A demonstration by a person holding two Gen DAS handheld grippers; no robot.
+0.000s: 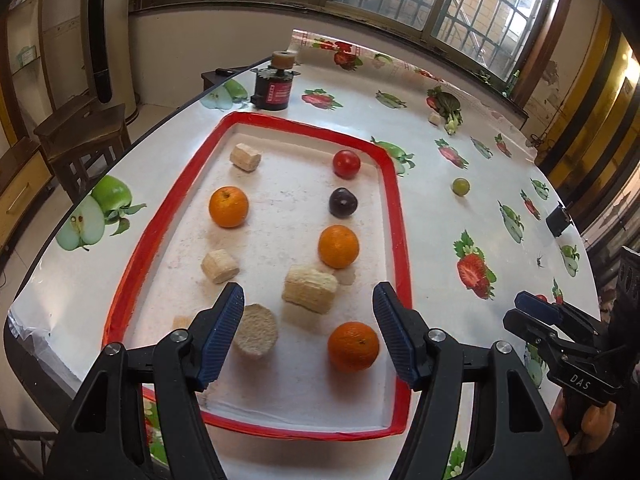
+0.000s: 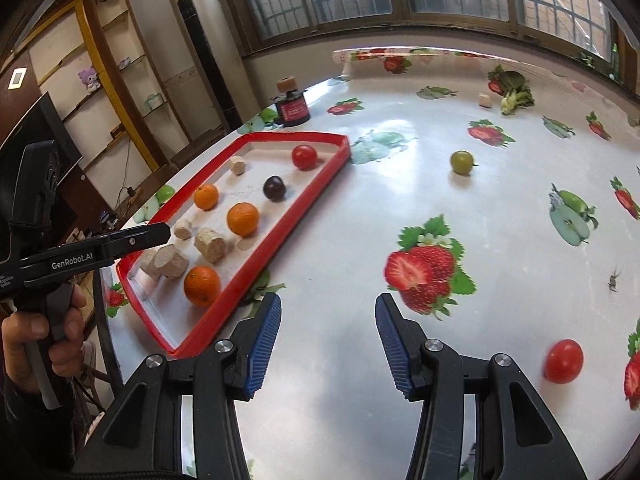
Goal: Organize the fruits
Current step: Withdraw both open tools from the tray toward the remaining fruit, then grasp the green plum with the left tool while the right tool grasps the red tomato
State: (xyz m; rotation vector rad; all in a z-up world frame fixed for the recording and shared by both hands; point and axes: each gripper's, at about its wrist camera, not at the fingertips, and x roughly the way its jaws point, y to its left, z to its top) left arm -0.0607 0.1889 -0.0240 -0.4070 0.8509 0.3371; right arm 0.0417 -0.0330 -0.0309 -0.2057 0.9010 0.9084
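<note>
A red-rimmed tray (image 1: 394,216) holds three oranges (image 1: 338,246), a red tomato (image 1: 346,164), a dark plum (image 1: 343,202) and several beige chunks (image 1: 310,288). My left gripper (image 1: 309,296) hangs open over the tray's near end, above a chunk and beside the nearest orange (image 1: 353,346), with nothing gripped. My right gripper (image 2: 329,302) is open over bare tablecloth to the right of the tray (image 2: 280,240), its jaws empty. A loose red tomato (image 2: 563,361) lies on the table to its right. Farther off sits a green round fruit (image 2: 462,162).
A dark jar with a cork lid (image 2: 294,108) stands behind the tray. A leafy green vegetable (image 2: 514,92) and a small beige piece (image 2: 485,100) lie at the far side. The table edge runs close along the tray's left; a wooden stool (image 1: 84,136) stands beyond it.
</note>
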